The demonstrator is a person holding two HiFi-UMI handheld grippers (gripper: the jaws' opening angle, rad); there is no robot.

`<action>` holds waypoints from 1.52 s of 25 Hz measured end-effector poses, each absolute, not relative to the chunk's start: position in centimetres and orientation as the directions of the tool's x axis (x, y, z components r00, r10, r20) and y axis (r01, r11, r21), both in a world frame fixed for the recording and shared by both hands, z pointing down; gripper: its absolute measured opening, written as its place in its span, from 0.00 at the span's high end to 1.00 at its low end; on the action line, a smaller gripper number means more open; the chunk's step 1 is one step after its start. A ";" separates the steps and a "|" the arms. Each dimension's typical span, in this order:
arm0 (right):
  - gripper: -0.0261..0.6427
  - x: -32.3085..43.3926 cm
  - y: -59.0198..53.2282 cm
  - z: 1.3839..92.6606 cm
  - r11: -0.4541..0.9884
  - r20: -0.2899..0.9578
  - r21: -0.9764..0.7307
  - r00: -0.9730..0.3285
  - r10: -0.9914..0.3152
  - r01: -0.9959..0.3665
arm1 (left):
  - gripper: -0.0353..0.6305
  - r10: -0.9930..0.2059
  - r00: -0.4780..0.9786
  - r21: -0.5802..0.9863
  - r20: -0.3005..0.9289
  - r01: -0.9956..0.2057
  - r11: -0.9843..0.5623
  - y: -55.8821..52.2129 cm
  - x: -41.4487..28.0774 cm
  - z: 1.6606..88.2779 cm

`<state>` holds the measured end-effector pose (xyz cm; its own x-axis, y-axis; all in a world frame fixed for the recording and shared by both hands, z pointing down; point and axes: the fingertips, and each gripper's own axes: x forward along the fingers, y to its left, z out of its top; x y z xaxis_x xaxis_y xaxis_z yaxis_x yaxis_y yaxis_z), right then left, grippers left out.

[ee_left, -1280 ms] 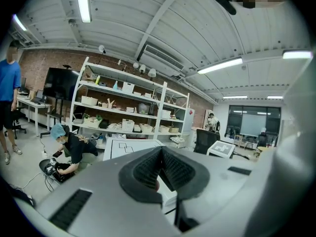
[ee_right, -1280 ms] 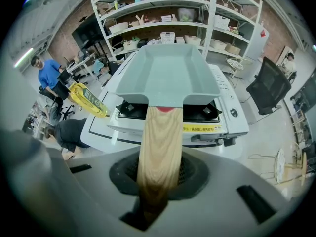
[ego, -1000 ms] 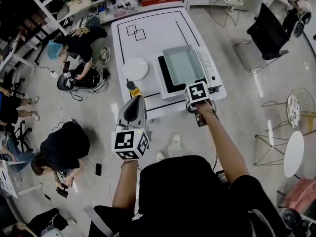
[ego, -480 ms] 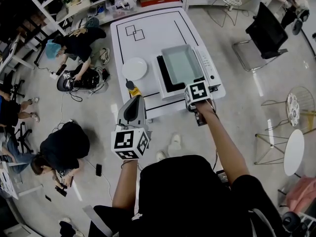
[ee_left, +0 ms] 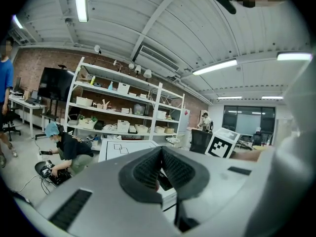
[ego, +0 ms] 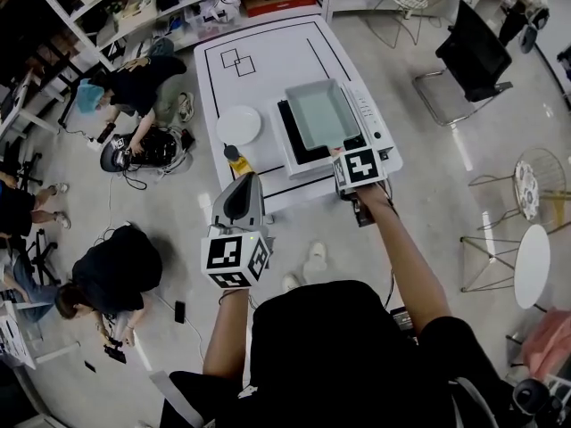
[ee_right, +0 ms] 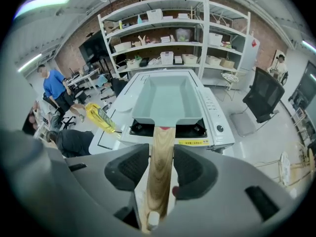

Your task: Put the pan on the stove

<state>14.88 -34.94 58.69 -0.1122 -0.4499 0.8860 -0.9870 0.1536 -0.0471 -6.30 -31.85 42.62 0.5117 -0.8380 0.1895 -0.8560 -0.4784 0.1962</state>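
Observation:
A pale grey-green square pan (ego: 319, 114) (ee_right: 168, 100) rests on the black cooktop of a white stove (ego: 376, 125) (ee_right: 221, 127) on the white table. Its wooden handle (ee_right: 160, 167) runs back between the jaws of my right gripper (ego: 348, 154) (ee_right: 161, 157). Those jaws are opening, and the pads stand just off the handle's sides. My left gripper (ego: 240, 184) (ee_left: 161, 154) hovers shut and empty off the table's near edge, left of the stove.
A white plate (ego: 239, 125) and a yellow bottle (ego: 239, 161) (ee_right: 98, 116) lie left of the stove on the table (ego: 268, 52). People crouch on the floor at left. A black chair (ego: 468, 52) stands at the right, with shelves behind.
The right gripper stays at the pan's handle and the pan has not moved on the stove. The head view has shifted slightly. The left gripper holds still.

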 end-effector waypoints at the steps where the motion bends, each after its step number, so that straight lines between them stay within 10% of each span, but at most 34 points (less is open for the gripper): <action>1: 0.75 14.8 -34.9 57.9 0.153 0.875 -0.047 -0.114 -0.470 -0.987 | 0.93 -0.836 0.516 0.196 0.188 -0.854 -0.483 -31.6 -6.2 42.5; 38: 0.96 4.4 -19.7 39.0 0.196 0.332 -0.006 -0.187 -0.925 -0.981 | 0.93 -0.761 0.645 0.179 0.071 -0.759 -0.626 -19.2 -7.6 36.8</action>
